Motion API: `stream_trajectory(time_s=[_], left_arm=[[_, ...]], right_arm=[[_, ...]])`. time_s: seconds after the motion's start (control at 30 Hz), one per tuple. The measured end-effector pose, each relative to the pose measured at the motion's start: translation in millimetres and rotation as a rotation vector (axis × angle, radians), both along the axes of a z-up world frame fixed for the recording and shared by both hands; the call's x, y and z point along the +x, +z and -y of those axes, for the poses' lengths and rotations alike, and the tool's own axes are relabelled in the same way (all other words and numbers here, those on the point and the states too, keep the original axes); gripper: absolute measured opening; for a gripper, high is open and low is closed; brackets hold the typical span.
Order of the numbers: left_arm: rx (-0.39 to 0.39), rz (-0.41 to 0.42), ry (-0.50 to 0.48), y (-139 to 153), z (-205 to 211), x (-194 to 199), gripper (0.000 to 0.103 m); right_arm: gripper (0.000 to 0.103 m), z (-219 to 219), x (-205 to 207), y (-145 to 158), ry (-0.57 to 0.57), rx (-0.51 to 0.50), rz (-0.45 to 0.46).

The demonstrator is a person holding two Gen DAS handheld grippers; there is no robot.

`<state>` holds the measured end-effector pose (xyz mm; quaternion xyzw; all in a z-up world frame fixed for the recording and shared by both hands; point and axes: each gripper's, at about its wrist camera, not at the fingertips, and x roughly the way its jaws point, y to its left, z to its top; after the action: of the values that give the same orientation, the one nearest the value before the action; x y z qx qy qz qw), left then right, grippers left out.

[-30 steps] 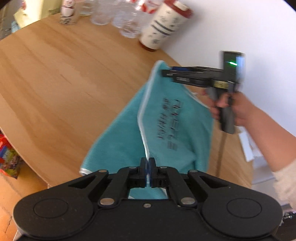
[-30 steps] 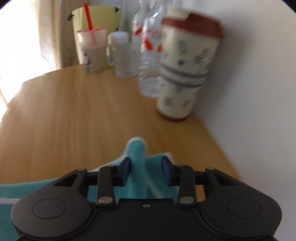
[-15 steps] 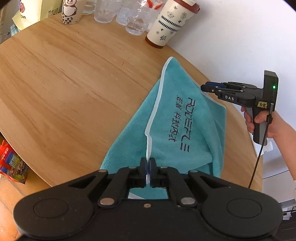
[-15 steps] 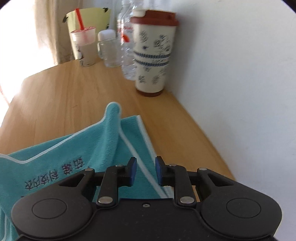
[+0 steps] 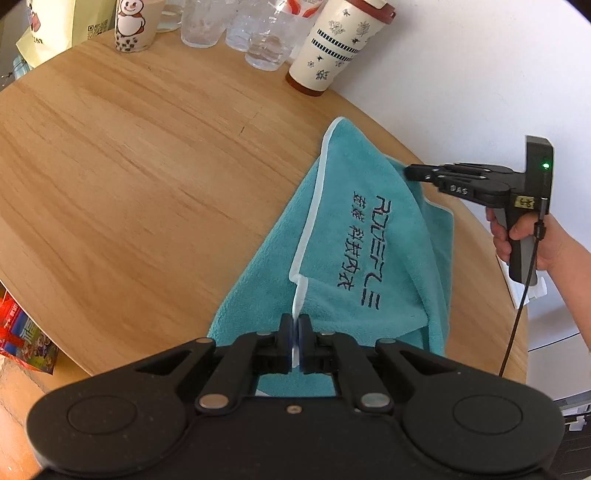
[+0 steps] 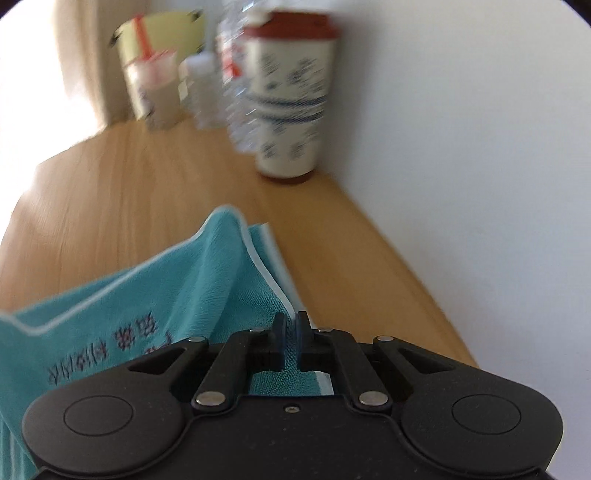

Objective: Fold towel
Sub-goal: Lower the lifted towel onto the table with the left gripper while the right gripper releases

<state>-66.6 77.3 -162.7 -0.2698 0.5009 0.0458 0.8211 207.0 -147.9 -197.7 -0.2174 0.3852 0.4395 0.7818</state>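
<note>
Towel point(image 5: 369, 229) first: teal, white-hemmed, spread on the near right part of the round wooden table point(image 5: 147, 166), close to its edge. Closest in, left gripper point(image 5: 294, 343) pressed together on the white hem, lifting that corner slightly. Looks part-way through a fold: one layer already lying over another, but skewed, edges unaligned, the upper flap peaking in a ridge toward the far corner. Left to do, by this reading: carry the held corner across, square the hems, flatten.

Mid-towel, dark embroidery: Latin capitals beginning "RO", the rest hard to make out, beside a row of Chinese characters.

Further right, right gripper point(image 5: 408, 171) at the towel's far edge, marked "DAS"; fingers nearly together, possibly on cloth, though blur in its own view forbids certainty.

Farthest, against the wall: patterned red-lidded cup point(image 5: 332, 48), clear bottles point(image 5: 258, 33), snowman cup point(image 5: 135, 26), yellow bag point(image 5: 55, 26) bearing a QR code.
</note>
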Motion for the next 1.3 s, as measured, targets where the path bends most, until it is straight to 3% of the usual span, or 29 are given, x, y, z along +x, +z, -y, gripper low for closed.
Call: stream_trajectory(time_s=[0.17, 0.33, 0.47, 0.6, 0.73, 0.9, 1.0, 1.23, 1.3], left_arm=[[0.017, -0.022, 0.009, -4, 0, 4, 0.002], [0.022, -0.034, 0.004, -3, -4, 6, 0.002], [0.049, -0.045, -0.036, -3, -3, 10, 0.002], [0.062, -0.056, -0.103, -4, -6, 15, 0.002], [0.114, -0.077, -0.197, -7, -7, 22, 0.002], [0.166, -0.083, -0.288, -7, -5, 29, 0.003], [0.181, -0.083, -0.341, -9, -5, 34, 0.003], [0.207, -0.088, -0.427, -14, -6, 42, 0.003], [0.218, -0.086, -0.451, -14, -5, 43, 0.003]], right_arm=[[0.01, -7, 1, -18, -0.03, -0.075, 0.032], [0.024, 3, -15, 4, -0.079, -0.058, 0.098], [0.024, 36, -44, 41, -0.102, -0.003, 0.04], [0.024, 58, -115, 61, -0.144, 0.032, -0.06], [0.024, 57, -205, 52, -0.311, 0.055, -0.144], [0.024, 30, -271, 24, -0.407, 0.058, -0.25], [0.024, 15, -285, 17, -0.44, 0.035, -0.196], [0.023, -6, -288, -6, -0.494, -0.051, -0.19], [0.012, -5, -286, -4, -0.521, -0.039, -0.214]])
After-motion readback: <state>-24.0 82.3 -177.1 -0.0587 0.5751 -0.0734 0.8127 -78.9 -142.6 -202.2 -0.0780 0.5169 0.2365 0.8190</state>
